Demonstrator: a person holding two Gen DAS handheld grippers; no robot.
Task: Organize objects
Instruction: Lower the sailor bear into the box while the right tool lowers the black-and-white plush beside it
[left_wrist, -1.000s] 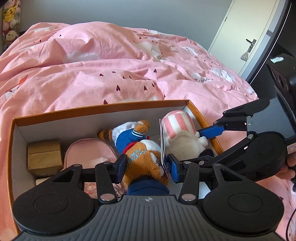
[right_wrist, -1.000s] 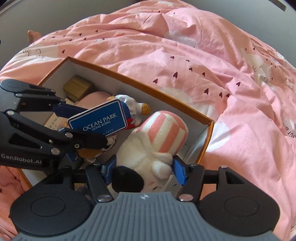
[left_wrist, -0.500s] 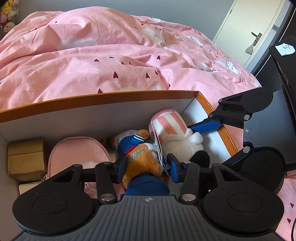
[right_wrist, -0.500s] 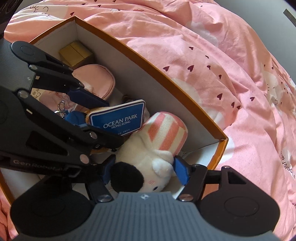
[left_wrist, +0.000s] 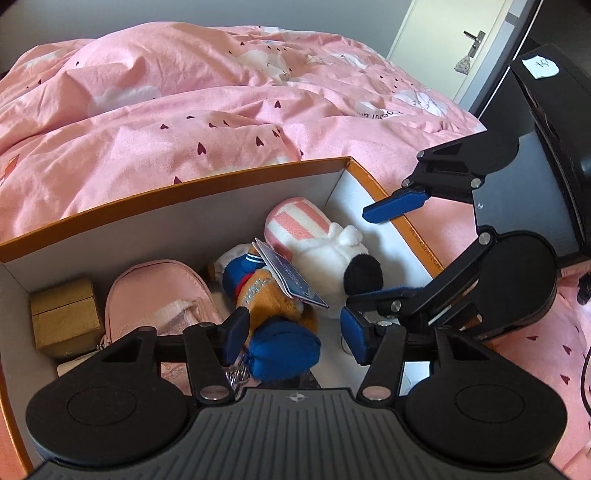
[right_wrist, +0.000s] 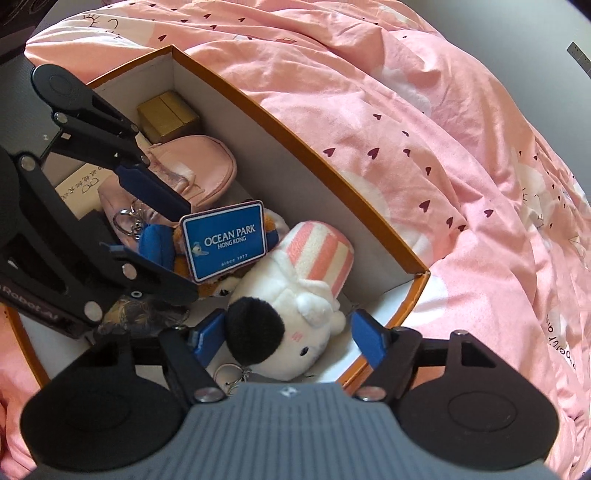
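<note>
Orange-rimmed box (right_wrist: 325, 162) is filled: both plush toys are straddled by parted, unclamped fingers. Lifting carelessly, keyrings could be snagged and toys dragged out.

blue tag (right_wrist: 225, 240) reads "OCEAN PARK HONG KONG, since 1977"

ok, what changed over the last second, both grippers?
Both let go. The left gripper opened off the brown plush; the right gripper opened off the white plush. Both toys now lie loose in the orange box, after being lowered in. The pink pouch and gold box stayed put.
</note>
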